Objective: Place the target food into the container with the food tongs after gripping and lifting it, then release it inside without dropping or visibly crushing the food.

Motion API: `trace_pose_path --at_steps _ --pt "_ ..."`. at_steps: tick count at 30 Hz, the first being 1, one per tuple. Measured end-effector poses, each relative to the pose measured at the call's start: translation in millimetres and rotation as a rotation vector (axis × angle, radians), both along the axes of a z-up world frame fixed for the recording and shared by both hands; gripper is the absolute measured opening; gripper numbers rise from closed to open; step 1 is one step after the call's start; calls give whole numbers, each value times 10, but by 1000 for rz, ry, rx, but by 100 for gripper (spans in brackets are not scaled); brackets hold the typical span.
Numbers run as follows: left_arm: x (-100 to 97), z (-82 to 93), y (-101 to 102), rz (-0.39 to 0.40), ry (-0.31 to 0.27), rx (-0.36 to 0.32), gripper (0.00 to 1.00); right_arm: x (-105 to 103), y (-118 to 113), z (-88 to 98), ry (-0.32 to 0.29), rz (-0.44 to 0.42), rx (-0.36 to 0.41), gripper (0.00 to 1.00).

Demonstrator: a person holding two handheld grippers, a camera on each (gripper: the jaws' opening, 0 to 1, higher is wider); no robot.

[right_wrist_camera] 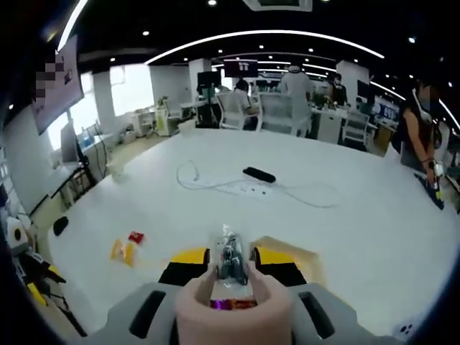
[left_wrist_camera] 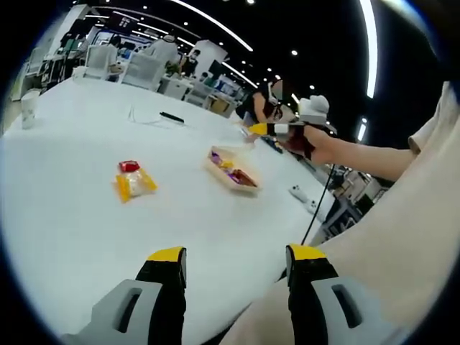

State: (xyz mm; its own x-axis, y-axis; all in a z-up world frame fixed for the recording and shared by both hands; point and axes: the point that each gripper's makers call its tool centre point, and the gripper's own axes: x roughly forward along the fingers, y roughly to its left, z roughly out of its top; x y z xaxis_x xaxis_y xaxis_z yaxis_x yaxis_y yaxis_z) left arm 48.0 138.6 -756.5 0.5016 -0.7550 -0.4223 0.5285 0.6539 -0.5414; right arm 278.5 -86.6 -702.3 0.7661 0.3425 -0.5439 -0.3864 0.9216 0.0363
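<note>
I'm looking along my left tongs now: the yellow-tipped black jaws are standing wide apart over the near edge of the large white desk, gripping nothing. Out on the desk a small pile of wrapped food, yellow packets with a red one on top, is lying loose, well apart from the shallow pale rectangular container, which is already carrying several colourful pieces. Beyond the container a hand is holding my right tongs above the desk's far side.

Switching to the right gripper view, the right tongs are clenching a pair of silvery metal food tongs between their yellow tips, a pinkish round holder sitting beneath them. The wrapped food is lying lower left on the desk, and the container's corner is peeking out just behind the right jaw. A white cable and a black remote-shaped object are resting further across.
</note>
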Motion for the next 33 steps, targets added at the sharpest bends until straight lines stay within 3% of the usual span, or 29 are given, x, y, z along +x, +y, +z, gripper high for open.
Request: trace_pose_path --at_steps 33 --pt "19 -15 -45 2 3 -7 55 43 -183 61 -7 -48 10 24"
